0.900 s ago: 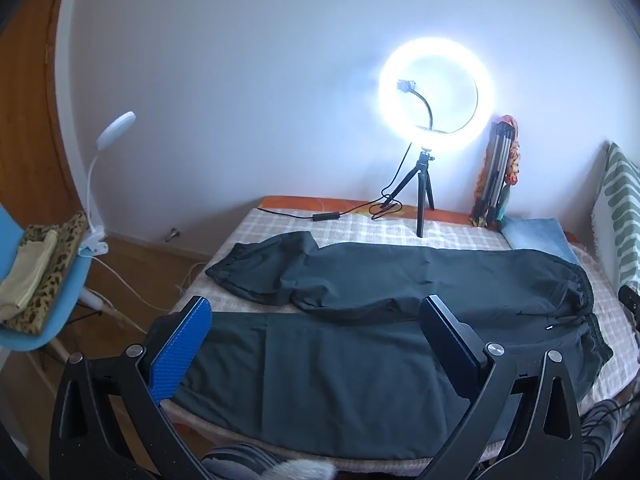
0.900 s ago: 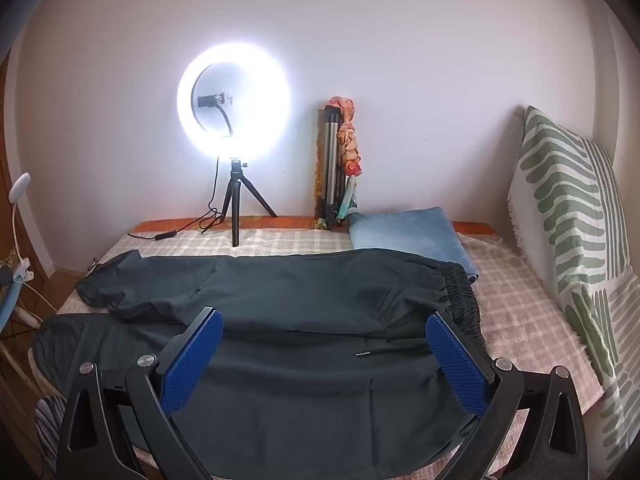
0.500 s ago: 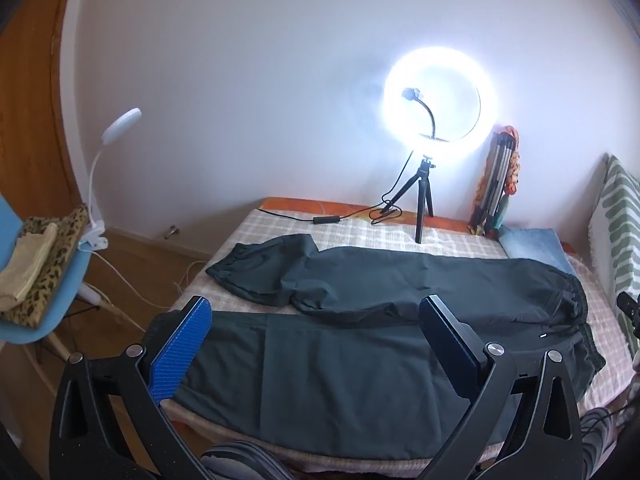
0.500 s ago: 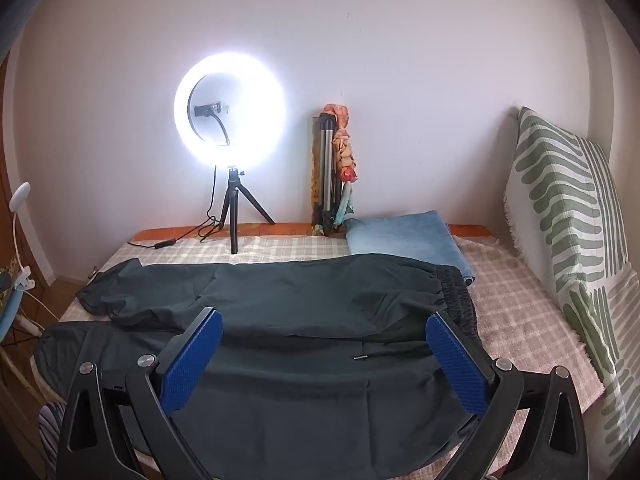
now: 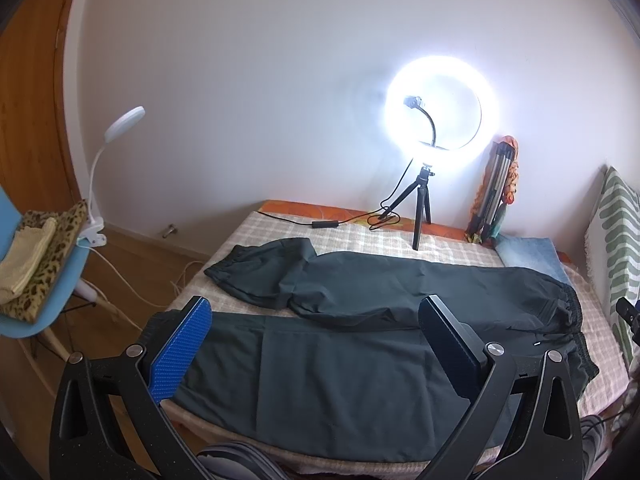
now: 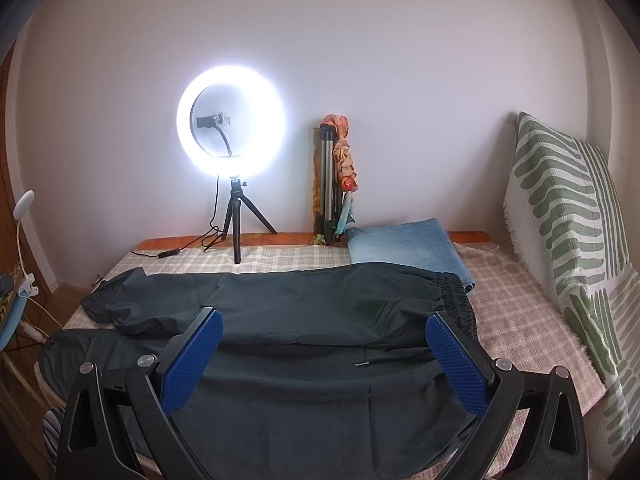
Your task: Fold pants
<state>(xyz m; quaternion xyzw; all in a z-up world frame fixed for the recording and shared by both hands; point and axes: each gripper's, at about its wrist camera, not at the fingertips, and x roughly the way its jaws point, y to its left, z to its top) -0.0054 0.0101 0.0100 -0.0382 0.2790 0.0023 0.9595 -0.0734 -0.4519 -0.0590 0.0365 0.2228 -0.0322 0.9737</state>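
Observation:
Dark green pants (image 5: pixel 360 344) lie spread across the checked bed, waistband to the right, cuffs to the left. The far leg is bent over near its cuff (image 5: pixel 256 268). The near leg reaches the bed's left edge. They also show in the right wrist view (image 6: pixel 304 312), with the elastic waistband (image 6: pixel 456 300) at the right. My left gripper (image 5: pixel 316 320) is open and empty, held above the near leg. My right gripper (image 6: pixel 324 328) is open and empty, above the seat of the pants.
A lit ring light on a small tripod (image 5: pixel 440 108) stands at the back of the bed with its cable. A folded tripod (image 6: pixel 332 184) leans on the wall beside folded blue jeans (image 6: pixel 404 248). A striped pillow (image 6: pixel 568 220) stands right. A blue chair (image 5: pixel 36 280) with a clip lamp is left.
Both grippers have drawn back and risen a little, so the pants look slightly smaller and lower in both views. The pants have not moved. Both grippers stay open.

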